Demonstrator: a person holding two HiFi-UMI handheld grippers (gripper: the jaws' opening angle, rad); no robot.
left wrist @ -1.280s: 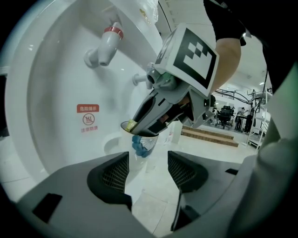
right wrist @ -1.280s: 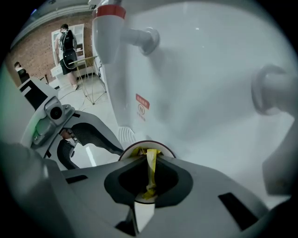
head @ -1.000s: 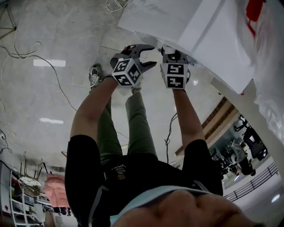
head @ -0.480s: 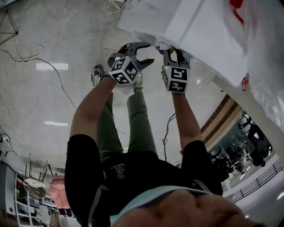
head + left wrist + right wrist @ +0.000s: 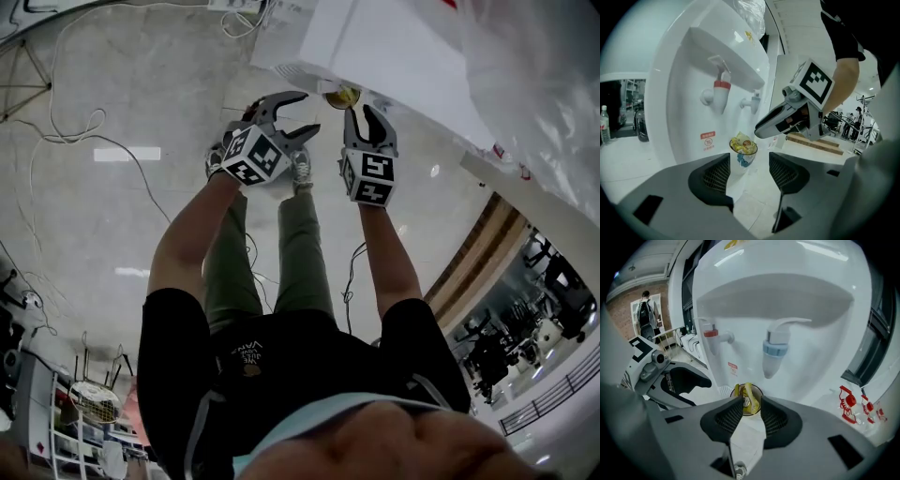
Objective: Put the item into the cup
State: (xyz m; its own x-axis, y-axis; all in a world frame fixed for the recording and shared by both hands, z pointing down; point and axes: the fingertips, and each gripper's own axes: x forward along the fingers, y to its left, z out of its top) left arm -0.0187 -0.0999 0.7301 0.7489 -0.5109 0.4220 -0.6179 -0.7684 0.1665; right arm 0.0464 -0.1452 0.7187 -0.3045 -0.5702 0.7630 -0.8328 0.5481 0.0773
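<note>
A paper cup [image 5: 742, 158] stands on the drip ledge of a white water dispenser [image 5: 684, 70], under its taps. A crumpled yellow packet [image 5: 743, 144] sits in the cup and pokes above the rim. In the right gripper view the packet [image 5: 749, 397] shows just past the jaw tips, inside the cup [image 5: 758, 391]. My right gripper [image 5: 751, 404] hovers right over the cup, jaws narrowly apart and nothing pressed between them. My left gripper [image 5: 750, 171] is open, a little back from the cup. In the head view both grippers, left [image 5: 307, 112] and right [image 5: 366, 111], reach to the dispenser.
Red tap [image 5: 721, 91] and blue tap [image 5: 771, 350] hang over the cup. The right gripper [image 5: 787, 119] sits above and right of the cup. Cables [image 5: 84, 131] trail on the tiled floor. Red plastic clips [image 5: 851, 401] lie to the right of the dispenser.
Both grippers have moved forward toward the dispenser. The yellow packet now shows at the right gripper's tips in the head view.
</note>
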